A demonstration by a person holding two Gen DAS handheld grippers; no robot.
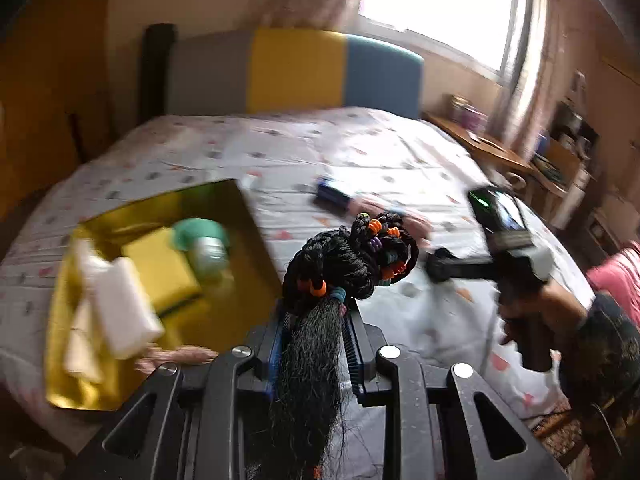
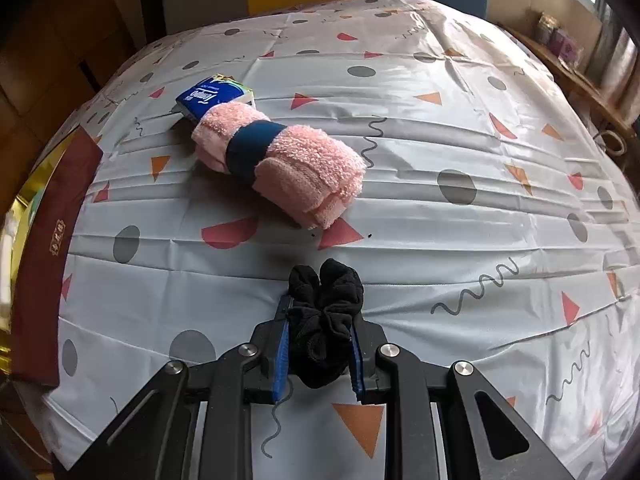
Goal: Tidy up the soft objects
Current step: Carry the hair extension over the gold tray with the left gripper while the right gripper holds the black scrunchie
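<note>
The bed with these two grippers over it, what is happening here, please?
A person is sorting soft things on the bed cover with a gripper in each hand. The left gripper is shut on a black braided hairpiece with coloured bands, close to a gold box that already holds sponges and a green-capped jar. The right gripper is shut on a black fabric bundle. A rolled pink towel and a blue tissue pack lie on the cover, outside the box.

Home bedroom. Bed [image 1: 320, 148] with patterned cover, padded headboard [image 1: 296, 70] in grey, yellow, blue panels. Curtained window [image 1: 440, 4] behind. Cluttered wooden desk [image 1: 496, 152] alongside, shelves beyond.
</note>
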